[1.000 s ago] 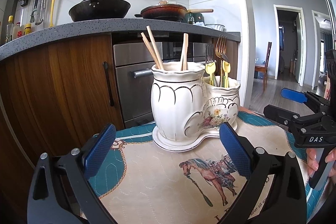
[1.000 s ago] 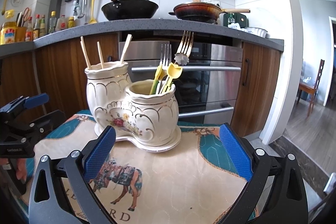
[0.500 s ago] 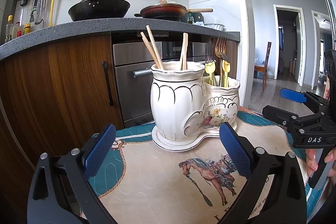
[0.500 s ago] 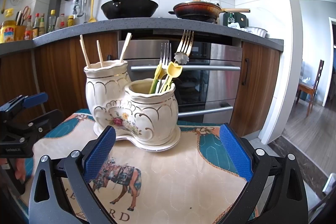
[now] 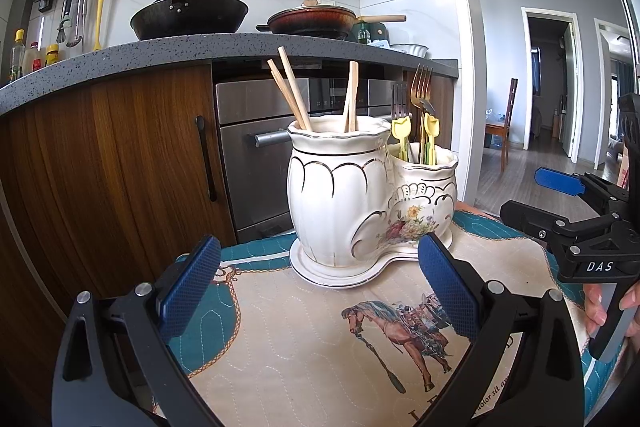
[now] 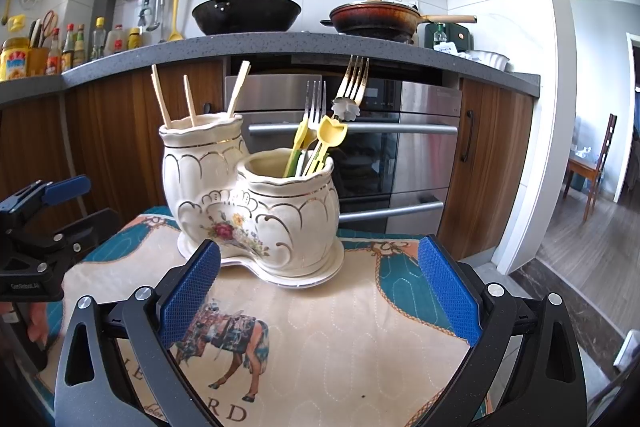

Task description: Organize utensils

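Observation:
A white ceramic double holder (image 5: 360, 203) stands on a horse-print cloth (image 5: 320, 339); it also shows in the right wrist view (image 6: 248, 203). Its taller pot holds wooden chopsticks (image 5: 296, 91), the lower pot holds forks and yellow-handled utensils (image 5: 424, 115), seen too in the right wrist view (image 6: 320, 131). My left gripper (image 5: 320, 291) is open and empty, a little in front of the holder. My right gripper (image 6: 320, 291) is open and empty, also just short of it. Each gripper appears in the other's view: the right one (image 5: 576, 223) and the left one (image 6: 36, 223).
Behind the cloth stands a kitchen counter (image 5: 160, 55) with a black wok (image 5: 192, 11) and a brown pan (image 5: 312, 21), wooden cabinet doors (image 5: 120, 155) and a steel oven (image 6: 400, 147). Bottles (image 6: 60, 47) line the counter's left. A doorway and chair (image 5: 508, 115) lie to the right.
Both grippers have shifted very slightly; the holder sits marginally more to the left in both views. Nothing was gripped or released.

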`<action>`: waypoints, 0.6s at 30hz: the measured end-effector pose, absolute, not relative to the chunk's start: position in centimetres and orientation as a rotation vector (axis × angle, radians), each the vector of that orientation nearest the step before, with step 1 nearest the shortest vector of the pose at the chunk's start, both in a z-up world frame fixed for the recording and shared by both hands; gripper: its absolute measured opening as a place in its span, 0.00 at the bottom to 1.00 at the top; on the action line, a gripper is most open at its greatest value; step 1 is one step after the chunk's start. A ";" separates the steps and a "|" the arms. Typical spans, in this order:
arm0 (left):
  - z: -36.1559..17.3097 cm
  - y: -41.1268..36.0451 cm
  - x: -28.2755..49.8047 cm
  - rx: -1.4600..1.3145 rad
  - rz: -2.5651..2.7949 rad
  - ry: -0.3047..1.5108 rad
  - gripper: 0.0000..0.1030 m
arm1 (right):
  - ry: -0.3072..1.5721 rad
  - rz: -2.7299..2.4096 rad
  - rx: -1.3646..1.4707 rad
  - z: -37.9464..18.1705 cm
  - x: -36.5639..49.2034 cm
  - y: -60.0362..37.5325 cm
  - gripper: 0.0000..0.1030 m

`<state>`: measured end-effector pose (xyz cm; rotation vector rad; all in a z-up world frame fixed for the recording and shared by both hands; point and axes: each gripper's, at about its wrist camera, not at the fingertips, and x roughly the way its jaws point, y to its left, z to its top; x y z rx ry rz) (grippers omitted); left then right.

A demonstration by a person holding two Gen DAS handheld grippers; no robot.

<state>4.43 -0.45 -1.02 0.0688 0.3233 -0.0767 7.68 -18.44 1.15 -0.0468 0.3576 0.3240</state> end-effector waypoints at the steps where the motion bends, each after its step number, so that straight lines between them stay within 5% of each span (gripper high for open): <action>1: -1.0 -0.4 4.4 0.069 -0.077 0.323 0.95 | 0.358 0.324 -0.047 1.2 7.7 -18.4 0.95; 18: -1.1 -0.4 4.5 0.069 -0.067 0.340 0.95 | 0.360 0.324 -0.048 1.1 7.7 -18.4 0.95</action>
